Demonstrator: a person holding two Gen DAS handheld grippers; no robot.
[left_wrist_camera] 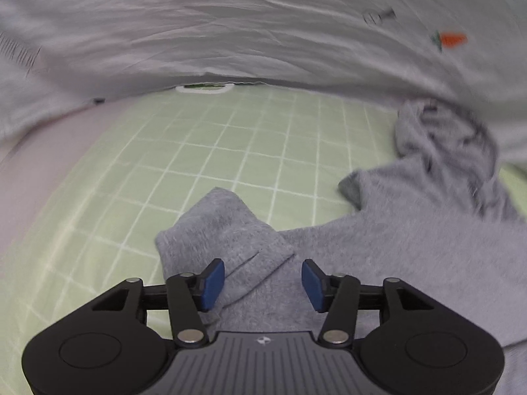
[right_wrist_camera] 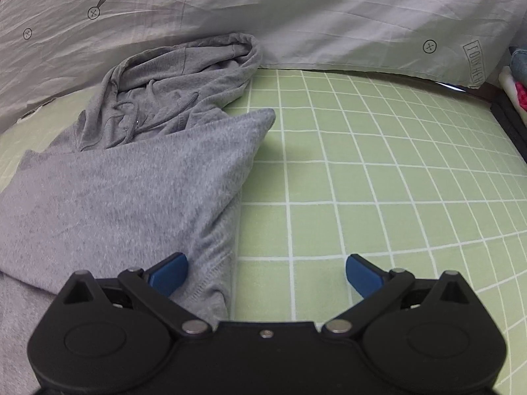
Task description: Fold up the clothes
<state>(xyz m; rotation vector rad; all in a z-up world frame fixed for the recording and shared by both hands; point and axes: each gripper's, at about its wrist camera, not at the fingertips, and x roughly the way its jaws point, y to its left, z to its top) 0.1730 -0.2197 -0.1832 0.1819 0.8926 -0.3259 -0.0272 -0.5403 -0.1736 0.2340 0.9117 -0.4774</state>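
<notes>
A grey hoodie (right_wrist_camera: 125, 177) lies on a green checked sheet (right_wrist_camera: 362, 171), its hood (right_wrist_camera: 184, 75) bunched toward the white bedding behind. In the left wrist view a folded-in sleeve end (left_wrist_camera: 224, 230) of the hoodie (left_wrist_camera: 411, 230) lies right under my left gripper (left_wrist_camera: 263, 283). The blue pads stand apart, with the grey cloth between them but not pinched. My right gripper (right_wrist_camera: 266, 275) is open wide over the hoodie's right edge. Its left pad (right_wrist_camera: 169, 275) rests by the grey cloth and its right pad (right_wrist_camera: 364, 276) is over the bare sheet.
A white quilt (right_wrist_camera: 329, 16) with carrot and button prints runs along the far side (left_wrist_camera: 230, 33). Stacked clothes (right_wrist_camera: 515, 75) sit at the far right edge. Open green sheet (left_wrist_camera: 197, 151) stretches left of the hoodie and also to its right.
</notes>
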